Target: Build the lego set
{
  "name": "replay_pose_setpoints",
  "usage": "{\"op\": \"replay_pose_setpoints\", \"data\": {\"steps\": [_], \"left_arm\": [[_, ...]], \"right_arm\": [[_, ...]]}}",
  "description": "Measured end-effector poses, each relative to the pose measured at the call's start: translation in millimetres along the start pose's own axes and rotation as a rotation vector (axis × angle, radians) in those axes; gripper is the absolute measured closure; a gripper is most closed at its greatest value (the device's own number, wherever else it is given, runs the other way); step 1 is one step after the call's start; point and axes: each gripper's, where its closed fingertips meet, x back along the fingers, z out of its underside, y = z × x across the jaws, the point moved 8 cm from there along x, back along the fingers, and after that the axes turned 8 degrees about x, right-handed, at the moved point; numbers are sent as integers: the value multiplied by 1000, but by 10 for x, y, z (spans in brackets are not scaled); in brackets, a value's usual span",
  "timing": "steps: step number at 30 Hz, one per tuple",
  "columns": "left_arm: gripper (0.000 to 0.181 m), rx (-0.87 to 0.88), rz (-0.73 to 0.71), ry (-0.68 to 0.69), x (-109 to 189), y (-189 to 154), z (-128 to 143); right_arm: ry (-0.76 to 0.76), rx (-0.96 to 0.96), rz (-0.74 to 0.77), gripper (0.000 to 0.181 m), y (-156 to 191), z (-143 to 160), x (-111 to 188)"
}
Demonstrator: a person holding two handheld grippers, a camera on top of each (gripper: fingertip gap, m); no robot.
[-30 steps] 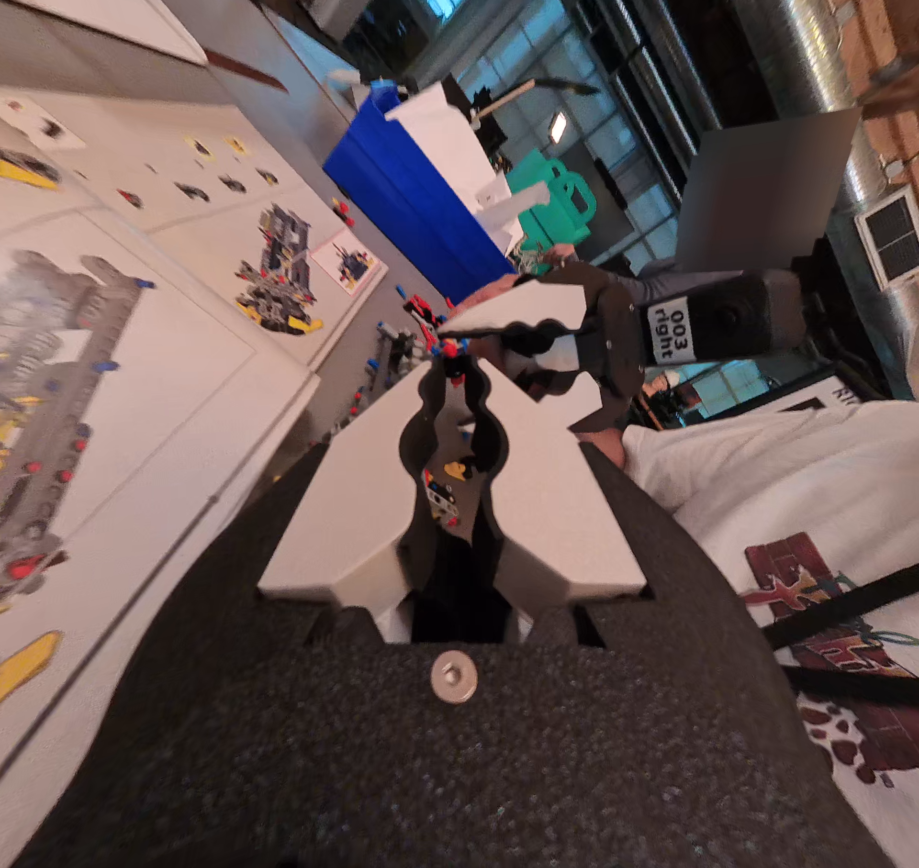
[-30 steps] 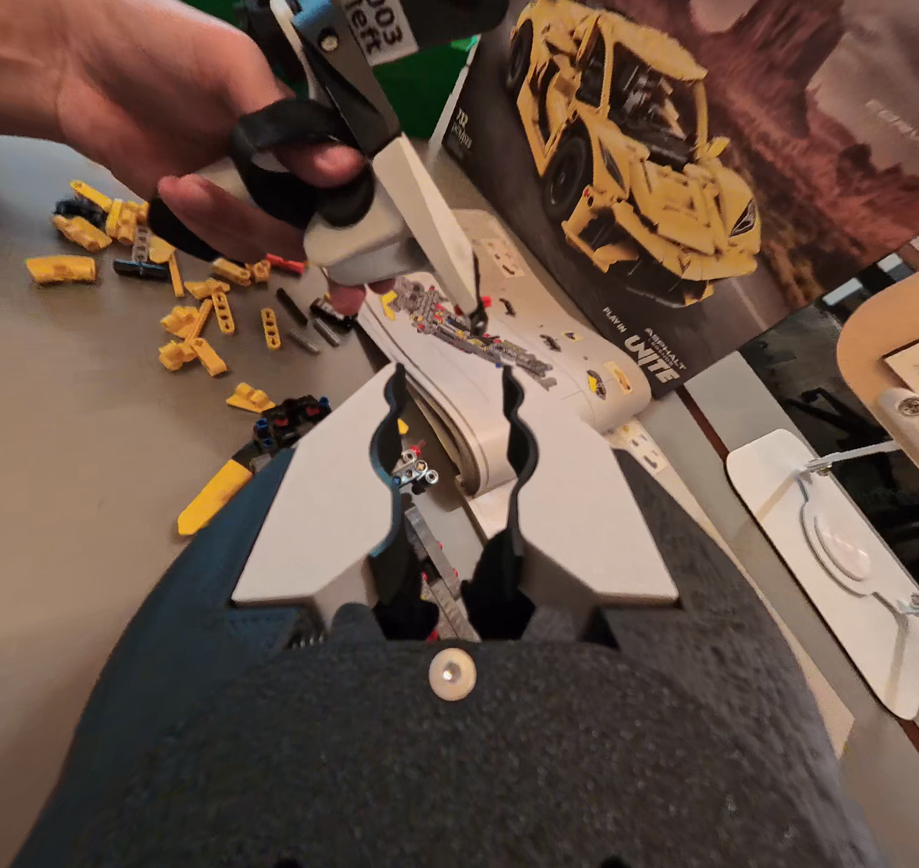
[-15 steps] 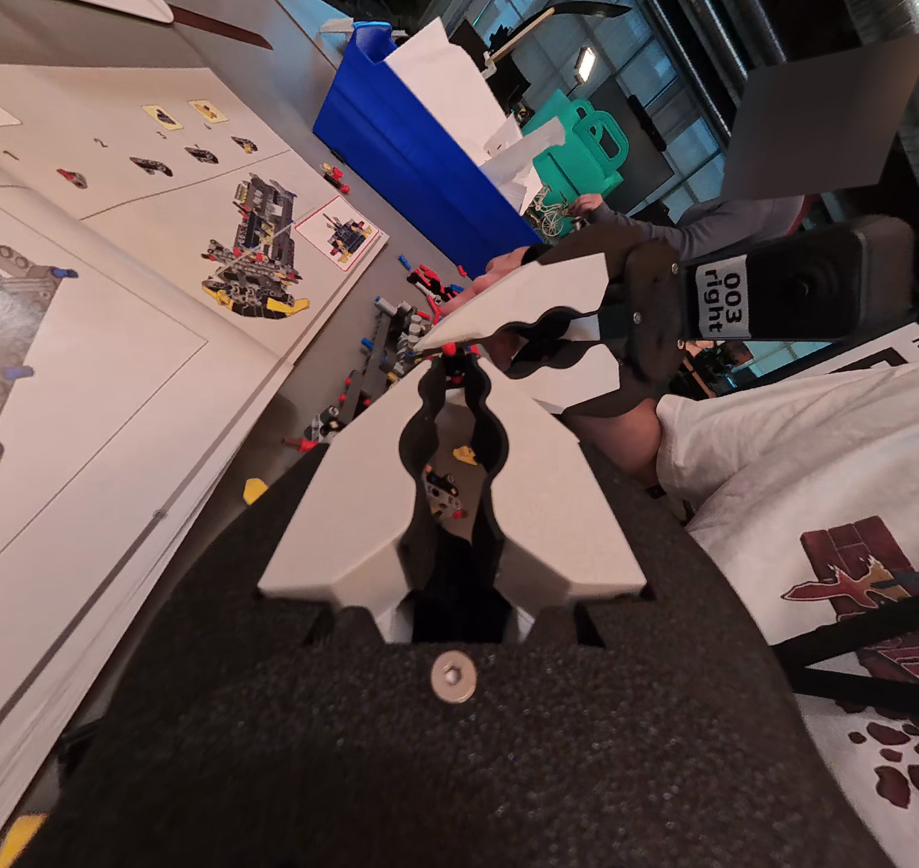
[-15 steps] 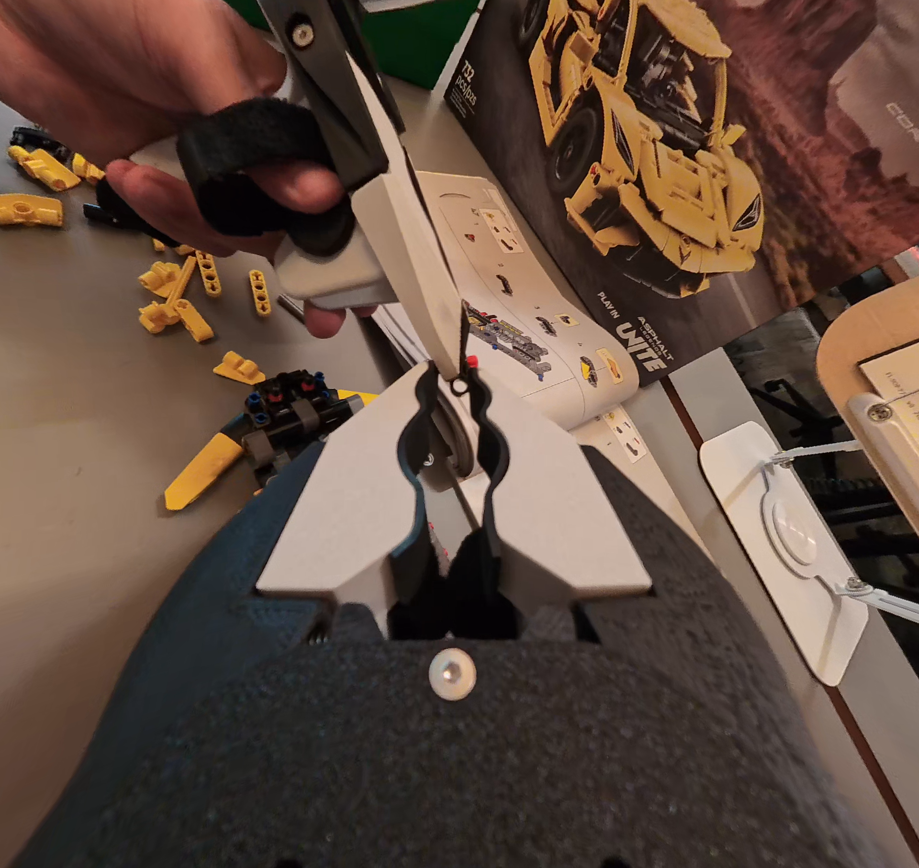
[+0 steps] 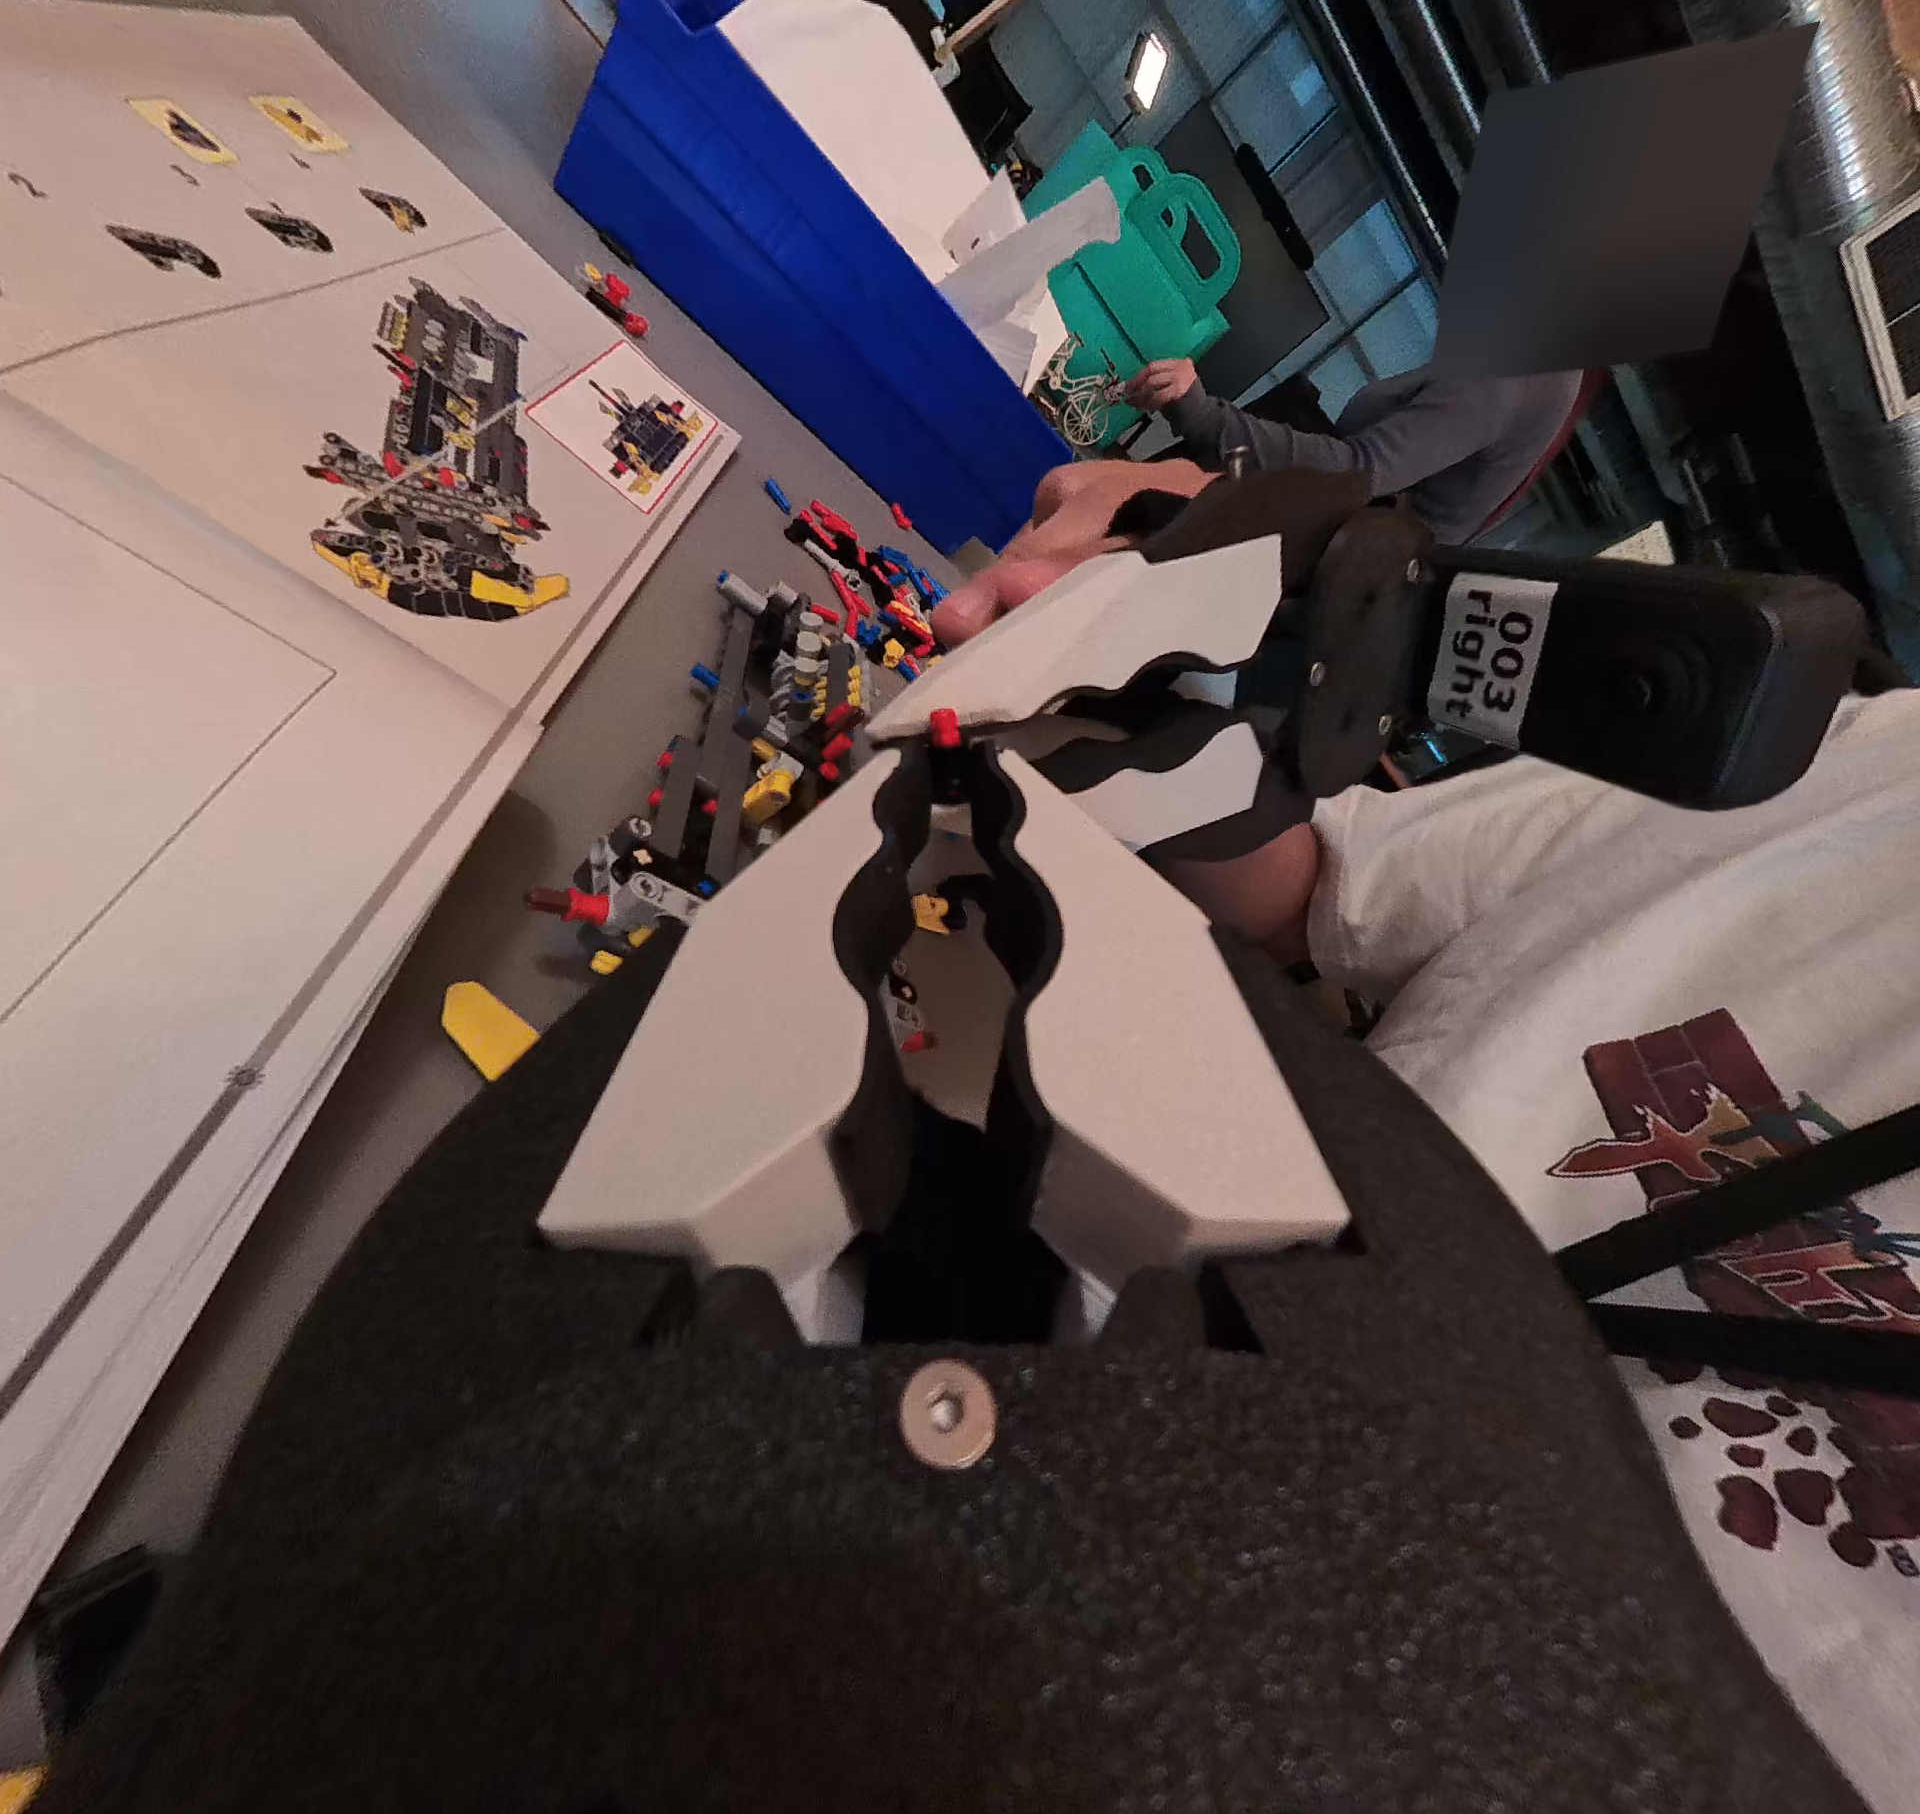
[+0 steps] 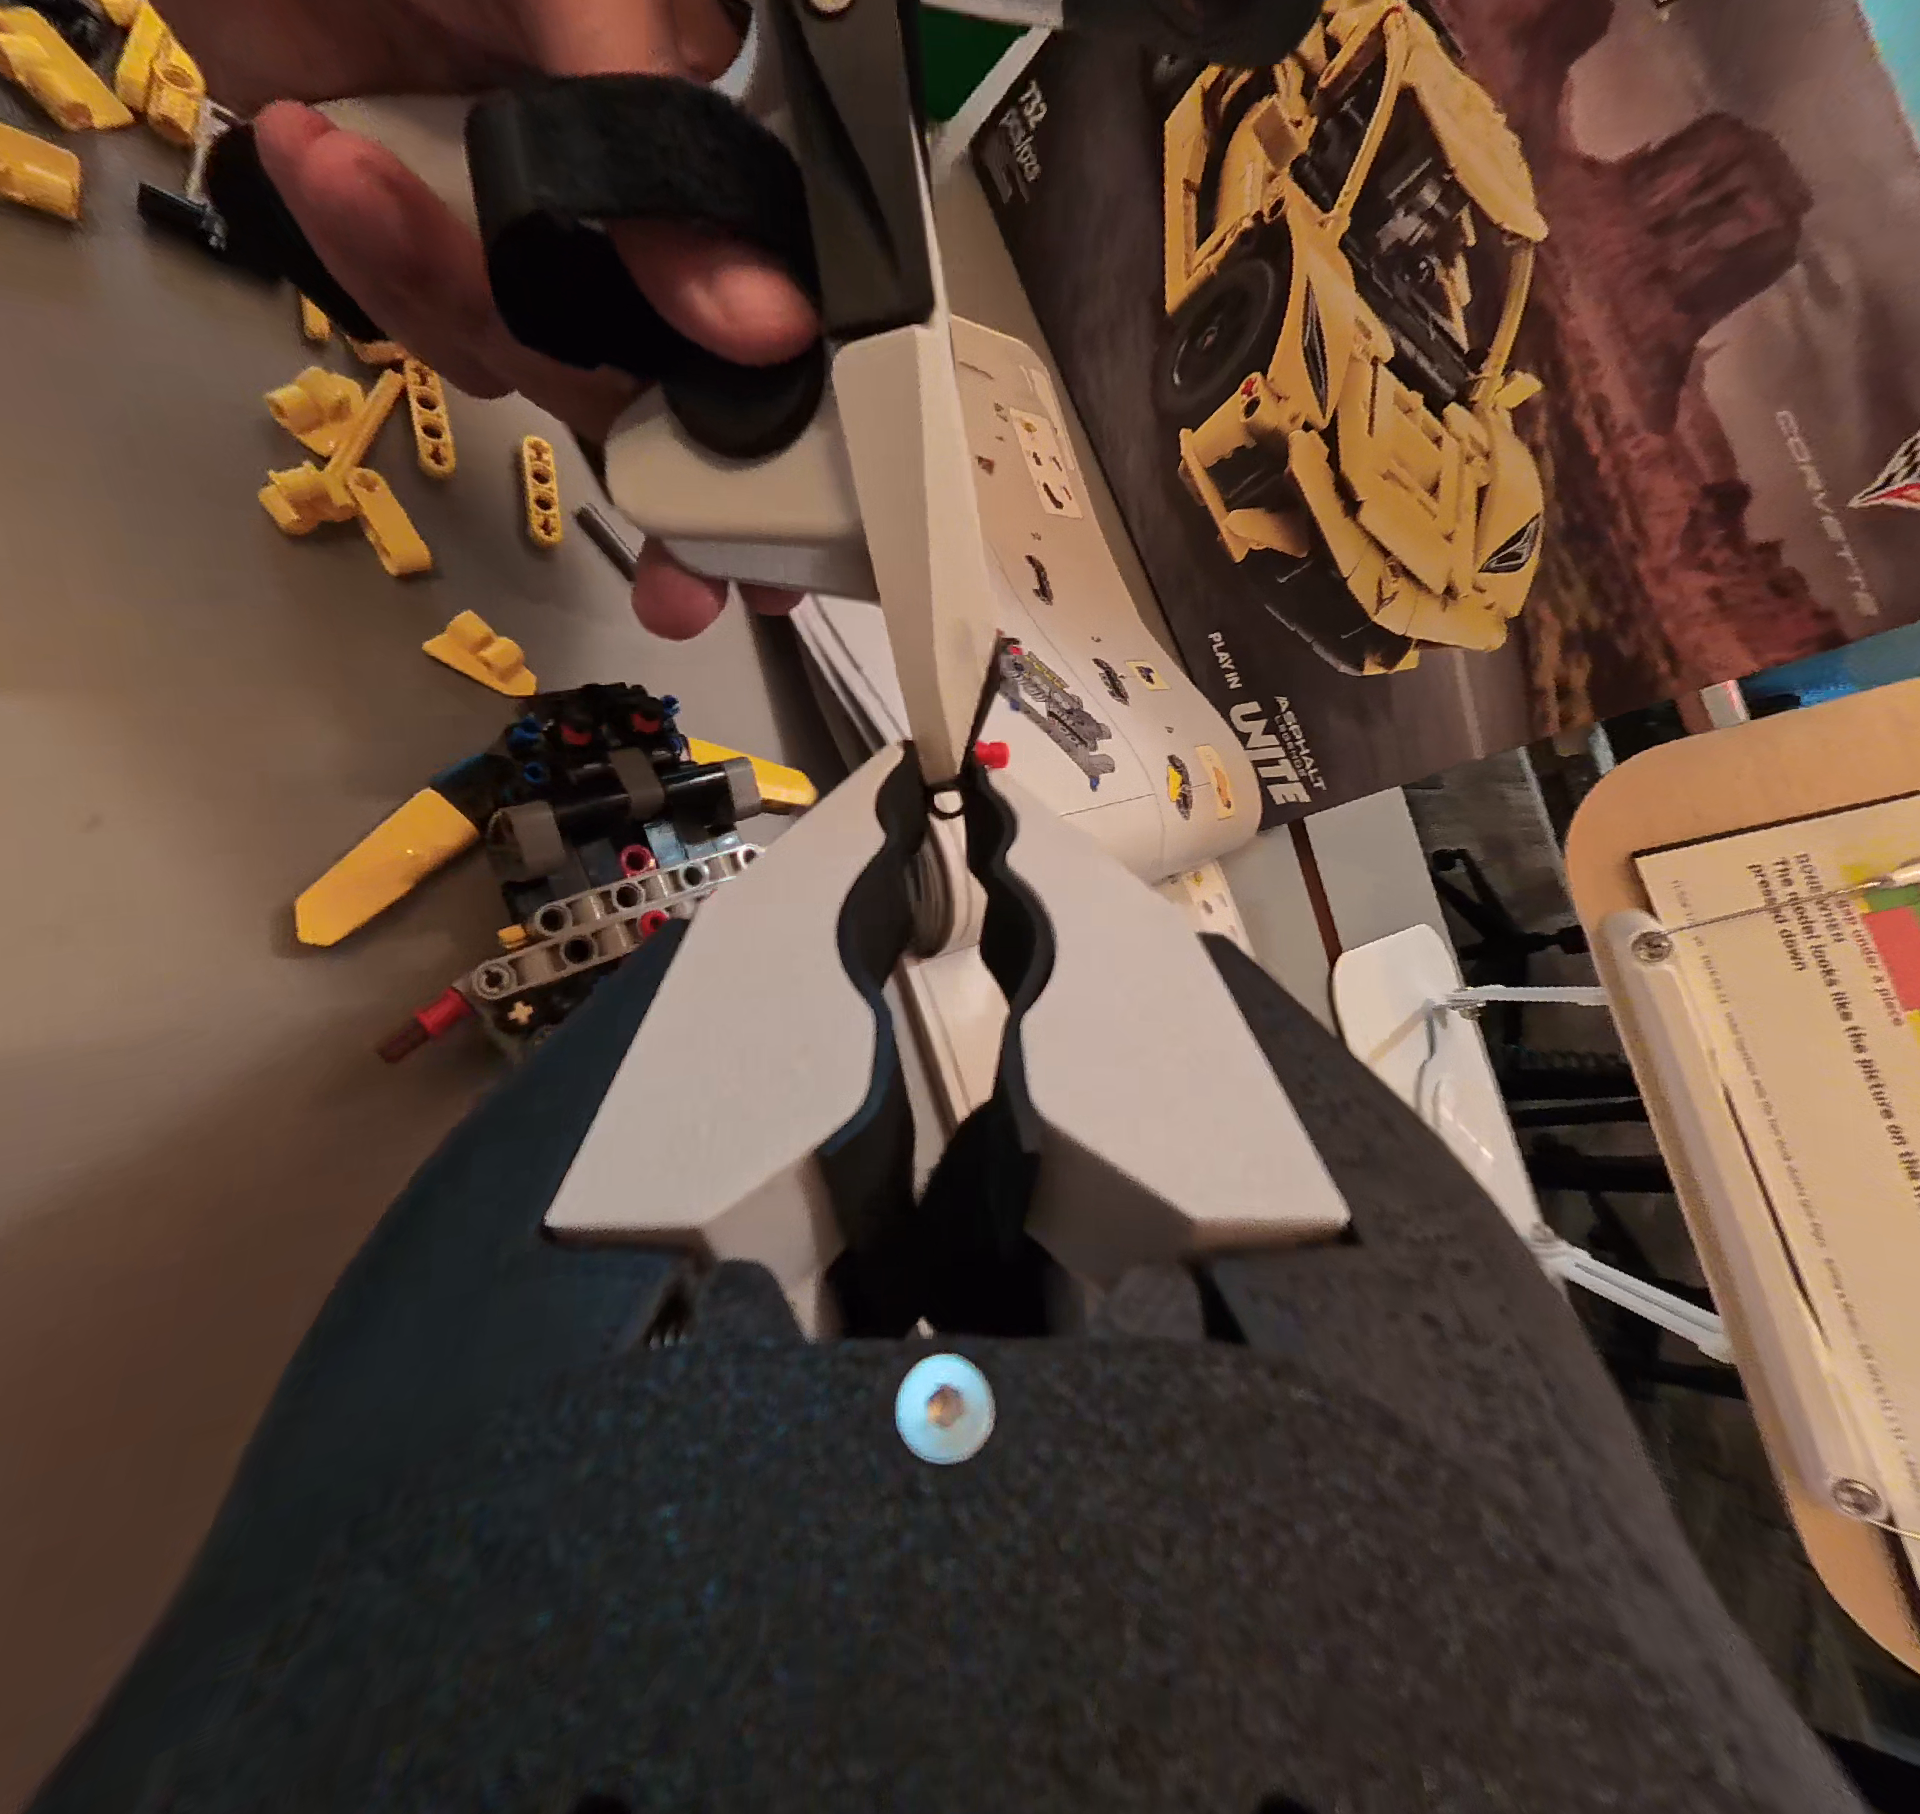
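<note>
Tip to tip above the table: the left gripper (image 5: pixel 943 777) has its jaws nearly together, pinching a small red pin (image 5: pixel 943 727) whose end pokes out past the fingertips. The right gripper (image 6: pixel 943 785), held crosswise to it, is closed almost as far on a small black ring-ended piece (image 6: pixel 945 804); in the right wrist view the red pin (image 6: pixel 990 754) sits just beside that ring, to its right. The pin's long axis appears to run along the left gripper's fingers, so the joining would come from a short push of one tool toward the other, though the parts are too small to tell whether pin and hole are already touching. Neither tool is nearer; both meet at the same point.

Below them on the grey table (image 6: pixel 156 829) lies the partly built black-and-grey chassis (image 6: pixel 603 829) with yellow wedges, left of the right gripper and well apart from the two held parts. Loose yellow beams (image 6: pixel 416 434) lie scattered farther left. An open instruction booklet (image 5: pixel 312 414) lies flat beside a strip of sorted red, blue and grey parts (image 5: pixel 810 663), with a blue bin (image 5: pixel 779 237) behind. The set's box (image 6: pixel 1455 310), showing a yellow car, stands at the back.
</note>
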Motion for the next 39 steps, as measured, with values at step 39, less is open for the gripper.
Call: {"op": "replay_pose_setpoints", "data": {"steps": [39], "left_arm": [[176, 175, 249, -32, 33, 2, -16]], "right_arm": [[-260, -329, -155, 172, -148, 23, 110]]}}
